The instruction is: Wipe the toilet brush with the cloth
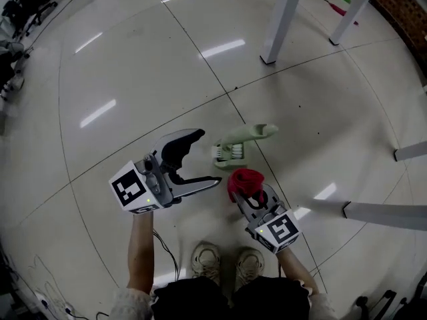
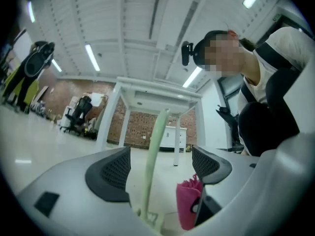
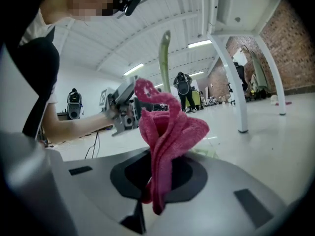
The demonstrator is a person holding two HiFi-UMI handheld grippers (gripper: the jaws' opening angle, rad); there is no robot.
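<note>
A pale green toilet brush (image 1: 237, 145) stands on the tiled floor, bristle head down. My left gripper (image 1: 209, 157) is open just left of it. In the left gripper view the brush handle (image 2: 155, 156) rises between the two spread pads of the left gripper (image 2: 160, 166) and touches neither. My right gripper (image 1: 252, 197) is shut on a red-pink cloth (image 1: 245, 182), which bunches up above its jaws just below and right of the brush head. In the right gripper view the cloth (image 3: 165, 132) stands up from the right gripper (image 3: 157, 181), with the handle (image 3: 164, 58) behind it.
White table legs (image 1: 283, 19) (image 1: 353, 9) stand at the far right. Two white bars (image 1: 387, 213) (image 1: 410, 152) reach in from the right edge. The person's shoes (image 1: 223, 262) are just below the grippers. Cables and gear (image 1: 17, 19) lie at the far left.
</note>
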